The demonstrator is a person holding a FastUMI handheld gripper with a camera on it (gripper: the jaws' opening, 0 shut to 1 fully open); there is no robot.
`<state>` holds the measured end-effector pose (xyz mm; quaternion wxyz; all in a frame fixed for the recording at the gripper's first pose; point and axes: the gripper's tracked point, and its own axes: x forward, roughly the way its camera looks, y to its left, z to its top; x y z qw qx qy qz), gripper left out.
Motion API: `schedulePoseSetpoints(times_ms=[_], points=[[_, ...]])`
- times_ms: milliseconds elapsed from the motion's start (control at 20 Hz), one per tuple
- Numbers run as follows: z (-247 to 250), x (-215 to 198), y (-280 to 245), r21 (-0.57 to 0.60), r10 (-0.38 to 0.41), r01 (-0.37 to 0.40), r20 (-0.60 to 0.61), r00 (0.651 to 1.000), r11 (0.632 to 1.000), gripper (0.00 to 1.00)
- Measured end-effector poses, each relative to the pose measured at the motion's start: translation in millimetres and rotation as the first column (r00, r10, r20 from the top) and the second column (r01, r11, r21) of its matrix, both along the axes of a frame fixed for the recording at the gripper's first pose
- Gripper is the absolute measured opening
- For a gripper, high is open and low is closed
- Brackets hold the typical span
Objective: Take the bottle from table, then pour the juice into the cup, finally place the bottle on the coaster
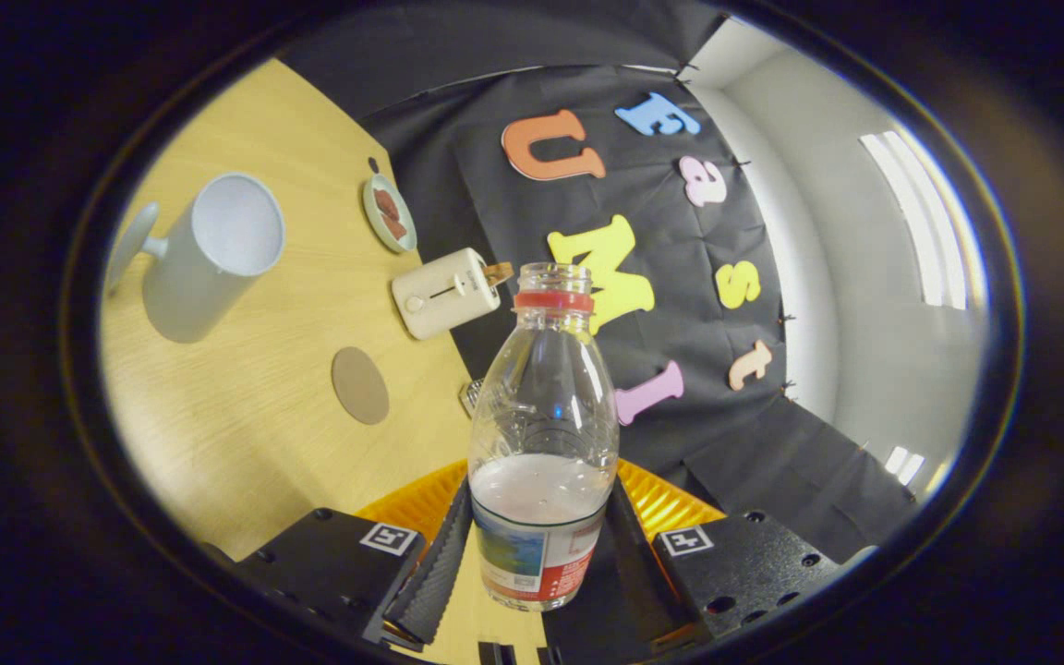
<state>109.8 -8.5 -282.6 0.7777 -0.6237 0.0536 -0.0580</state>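
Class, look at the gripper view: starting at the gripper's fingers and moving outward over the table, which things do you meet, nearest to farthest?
Bottle clamped between the gripper fingers → round coaster → toaster → white cup → small plate with food, by the booth wall.

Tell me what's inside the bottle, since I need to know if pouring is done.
The bottle, gripped between the gripper fingers, holds a little pale liquid low down. Its cap is off. The label hides the bottom.
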Motion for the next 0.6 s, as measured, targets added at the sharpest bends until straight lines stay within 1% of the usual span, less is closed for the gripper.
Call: schedulePoseSetpoints(times_ms=[100,200,400,600], points=[[3,-1,8,-0.049,0.030,-0.030,-0.002,1.000,0.998,0.80],[6,-2,13,-0.103,0.041,-0.040,0.006,0.999,0.994,0.80],[-5,1,23,-0.147,0.035,-0.040,-0.033,0.999,0.988,0.80],[-3,-1,30,-0.249,0.038,-0.045,-0.030,0.999,0.968,0.80]])
